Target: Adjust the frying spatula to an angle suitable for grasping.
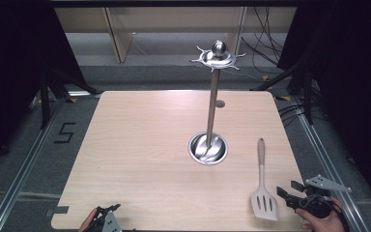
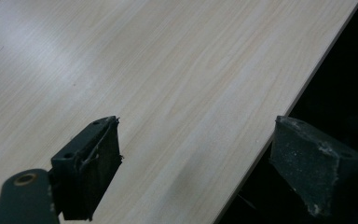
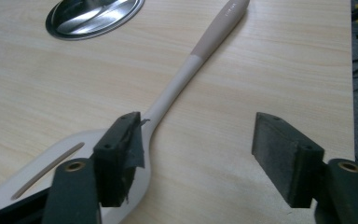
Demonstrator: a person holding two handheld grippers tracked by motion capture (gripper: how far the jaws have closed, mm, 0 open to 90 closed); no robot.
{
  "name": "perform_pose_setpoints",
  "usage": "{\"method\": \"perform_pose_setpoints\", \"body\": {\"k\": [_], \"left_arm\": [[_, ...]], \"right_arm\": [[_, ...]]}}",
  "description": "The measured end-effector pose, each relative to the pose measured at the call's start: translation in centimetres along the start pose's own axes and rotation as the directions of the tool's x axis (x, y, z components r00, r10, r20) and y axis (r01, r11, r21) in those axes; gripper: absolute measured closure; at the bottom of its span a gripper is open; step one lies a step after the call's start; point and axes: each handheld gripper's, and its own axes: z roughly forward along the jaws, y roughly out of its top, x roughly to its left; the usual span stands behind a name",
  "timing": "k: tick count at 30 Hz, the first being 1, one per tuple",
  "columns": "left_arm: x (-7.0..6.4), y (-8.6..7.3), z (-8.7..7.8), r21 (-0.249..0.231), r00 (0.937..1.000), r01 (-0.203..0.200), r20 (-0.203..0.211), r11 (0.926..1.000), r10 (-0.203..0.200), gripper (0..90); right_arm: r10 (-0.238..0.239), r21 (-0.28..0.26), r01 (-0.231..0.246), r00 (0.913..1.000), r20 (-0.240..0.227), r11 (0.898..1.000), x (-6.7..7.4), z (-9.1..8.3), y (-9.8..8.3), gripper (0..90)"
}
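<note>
A pale slotted spatula (image 1: pixel 262 186) lies flat on the wooden table (image 1: pixel 140 145) at the front right, blade toward the person and handle pointing away. My right gripper (image 1: pixel 290 192) hovers open just right of the blade, held by a hand. In the right gripper view the spatula (image 3: pixel 177 88) runs past the left jaw, outside the gap, and the right gripper (image 3: pixel 198 154) holds nothing. A steel utensil stand (image 1: pixel 211 106) with a round base (image 1: pixel 208 148) and hooked top rises mid-table. My left gripper (image 1: pixel 104 215) sits open at the front left edge; in its own view the left gripper (image 2: pixel 196 163) straddles the table edge.
The stand's hooked crown (image 1: pixel 217 55) stands tall above the table centre. Dark curtains flank both sides, cables (image 1: pixel 265 43) trail on the floor at the back right, and a shelf unit (image 1: pixel 125 29) stands behind. The table edge (image 2: pixel 303 93) drops off beside the left gripper.
</note>
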Motion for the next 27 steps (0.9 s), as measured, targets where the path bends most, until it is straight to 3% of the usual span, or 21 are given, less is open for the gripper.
{"method": "perform_pose_setpoints", "body": {"k": [1, 2, 3, 6, 7, 9, 10, 12, 13, 15, 16, 17, 18, 20, 22, 23, 24, 25, 26, 27], "left_arm": [[0.0, 0.0, 0.0, -0.001, 1.0, 0.001, 0.0, 1.0, -0.001, 15.1], [0.0, 0.0, 0.0, -0.001, 1.0, 0.001, 0.0, 1.0, -0.001, 15.1], [0.0, 0.0, 0.0, 0.0, 1.0, 0.001, 0.0, 1.0, -0.001, 15.1], [0.0, 0.0, 0.0, 0.003, 1.0, 0.002, 0.003, 1.0, -0.002, 15.1], [-0.1, 0.0, 0.2, -0.016, 0.9995, 0.033, -0.003, 0.9993, -0.033, 15.1], [-0.2, -0.1, 0.2, -0.021, 0.9993, 0.039, -0.002, 0.999, -0.039, 15.1], [-0.2, -0.1, 0.2, -0.021, 0.9993, 0.039, -0.002, 0.999, -0.039, 15.1], [0.1, 0.0, 0.0, 0.004, 1.0, 0.002, 0.003, 1.0, -0.002, 15.1], [0.0, 0.0, 0.0, 0.004, 1.0, 0.005, 0.006, 1.0, -0.005, 15.1], [0.1, 0.0, 0.0, 0.007, 0.9999, 0.005, 0.009, 1.0, -0.005, 15.1], [0.1, 0.0, 0.0, 0.015, 1.0, 0.002, -0.002, 0.9999, -0.002, 15.1], [0.1, 0.0, 0.1, 0.01, 1.0, 0.007, 0.001, 0.9999, -0.007, 15.1], [0.1, -0.1, 0.1, 0.007, 1.0, 0.004, 0.004, 1.0, -0.004, 15.1], [0.1, -0.1, 0.2, 0.009, 1.0, 0.005, 0.004, 0.9999, -0.005, 15.1], [0.0, -0.1, 0.3, -0.006, 0.9997, 0.023, -0.006, 0.9997, -0.023, 15.1], [-0.1, 0.0, 0.3, -0.005, 0.9997, 0.025, -0.006, 0.9997, -0.025, 15.1], [0.0, 0.0, 0.2, 0.006, 0.9999, 0.014, 0.002, 0.9999, -0.014, 15.1], [0.1, 0.0, 0.1, 0.012, 1.0, 0.008, 0.005, 0.9999, -0.009, 15.1], [0.1, 0.0, 0.1, 0.012, 1.0, 0.008, 0.005, 0.9999, -0.009, 15.1], [0.1, 0.0, 0.1, 0.012, 1.0, 0.006, 0.002, 0.9999, -0.006, 15.1]], "right_arm": [[0.024, 0.008, -0.024, 0.9997, -0.002, 1.0, 0.2, -0.1, 0.1, 34.5], [0.021, 0.007, -0.021, 0.9998, 0.0, 1.0, 0.2, -0.1, 0.1, 34.0], [-0.013, -0.008, 0.013, 0.9999, 0.006, 1.0, 0.0, 0.0, 0.1, 33.8], [-0.014, -0.007, 0.015, 0.9998, 0.013, 1.0, 0.0, 0.0, 0.2, 32.9], [-0.014, -0.007, 0.014, 0.9998, 0.014, 1.0, 0.0, 0.1, 0.2, 32.7], [0.025, 0.006, -0.025, 0.9997, 0.005, 1.0, 0.3, 0.1, 0.1, 32.6], [0.029, 0.007, -0.029, 0.9996, 0.004, 1.0, 0.3, 0.1, 0.1, 32.7], [0.027, 0.016, -0.027, 0.9996, 0.001, 1.0, 0.4, 0.2, 0.2, 32.6], [0.004, 0.012, -0.004, 1.0, 0.004, 1.0, 0.2, 0.3, 0.2, 32.7], [0.018, 0.026, -0.018, 0.9998, 0.003, 1.0, 0.4, 0.2, 0.3, 32.7], [-0.01, 0.016, 0.009, 0.9999, 0.007, 1.0, 0.2, 0.3, 0.4, 32.7], [0.012, 0.013, -0.012, 0.9999, 0.006, 1.0, 0.4, 0.4, 0.4, 32.7], [-0.019, 0.018, 0.019, 0.9997, 0.012, 1.0, 0.2, 0.5, 0.5, 32.7], [-0.032, 0.042, 0.031, 0.9994, 0.017, 0.999, 0.3, 0.6, 0.8, 33.4], [-0.013, 0.045, 0.012, 0.9999, 0.004, 0.999, 0.6, 0.7, 1.1, 33.5], [-0.042, 0.036, 0.041, 0.9991, 0.005, 0.998, 0.5, 0.9, 1.4, 33.5], [0.0, 0.058, 0.0, 1.0, 0.01, 0.998, 0.9, 0.8, 1.6, 33.6], [-0.063, 0.032, 0.062, 0.9978, 0.022, 0.998, 0.5, 1.1, 1.8, 33.7], [-0.022, 0.051, 0.021, 0.9996, 0.019, 0.998, 0.9, 1.1, 1.9, 33.7], [-0.022, 0.051, 0.021, 0.9996, 0.019, 0.998, 0.9, 1.1, 1.9, 33.7]]}}
